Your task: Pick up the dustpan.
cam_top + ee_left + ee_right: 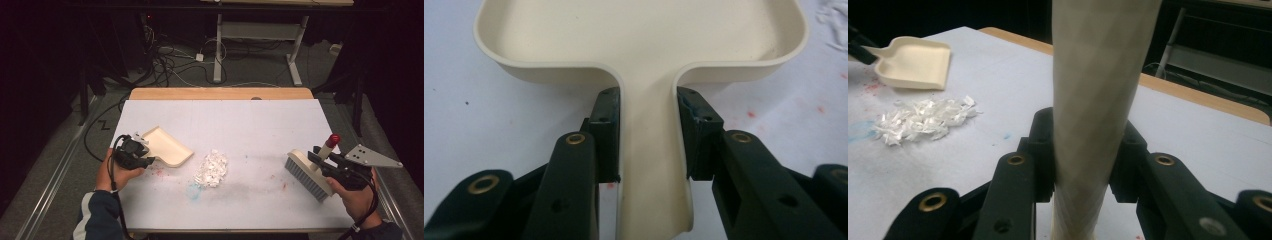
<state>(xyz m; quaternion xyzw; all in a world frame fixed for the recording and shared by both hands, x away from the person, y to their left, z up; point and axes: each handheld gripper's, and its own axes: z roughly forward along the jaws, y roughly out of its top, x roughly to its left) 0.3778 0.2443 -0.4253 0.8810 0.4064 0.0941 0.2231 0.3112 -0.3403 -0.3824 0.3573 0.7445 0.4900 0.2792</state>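
On table: 1 dustpan, 1 brush, 1 scrap pile.

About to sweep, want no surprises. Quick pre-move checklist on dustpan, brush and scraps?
1. Left gripper clamped on the dustpan handle: ok, pads press both sides.
2. Right gripper clamped on the brush handle: ok.
3. Paper scraps in one pile between pan and brush: ok.
4. Pan's open edge toward the pile: ok, it faces the scraps in the high view.
5. Pan's front edge flat on the table: cannot tell.
6. Bristles touching the table: cannot tell.
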